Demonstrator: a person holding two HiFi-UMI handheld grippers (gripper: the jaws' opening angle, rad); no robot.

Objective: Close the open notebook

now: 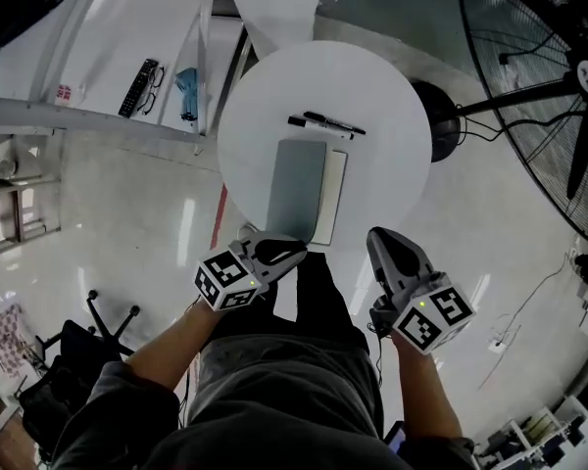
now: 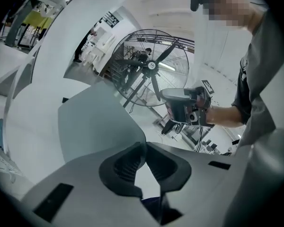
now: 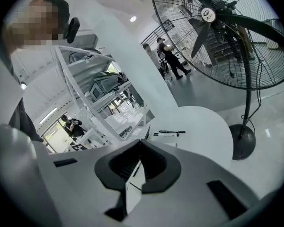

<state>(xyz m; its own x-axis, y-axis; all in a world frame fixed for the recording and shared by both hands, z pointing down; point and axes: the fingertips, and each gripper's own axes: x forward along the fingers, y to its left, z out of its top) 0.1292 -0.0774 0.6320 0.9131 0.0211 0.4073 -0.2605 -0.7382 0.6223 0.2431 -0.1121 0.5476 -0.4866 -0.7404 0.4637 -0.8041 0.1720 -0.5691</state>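
The round white desk (image 1: 392, 106) was smooth and glossy, so a clumsy shove could have sent things skating off it. On it lay the notebook (image 1: 299, 189), a flat rectangle with a matte grey cover and a strip of white page showing along its right side. A careless nudge might have driven it into the two slim pens (image 1: 328, 123) just beyond. My left gripper (image 1: 294, 252) and right gripper (image 1: 377, 235) hovered near its near edge, their ribbed black jaws drawn together and holding nothing.

The left tongs (image 1: 296, 251) cover the notebook's (image 1: 299, 189) near edge; the fan (image 1: 529, 67) is cropped.
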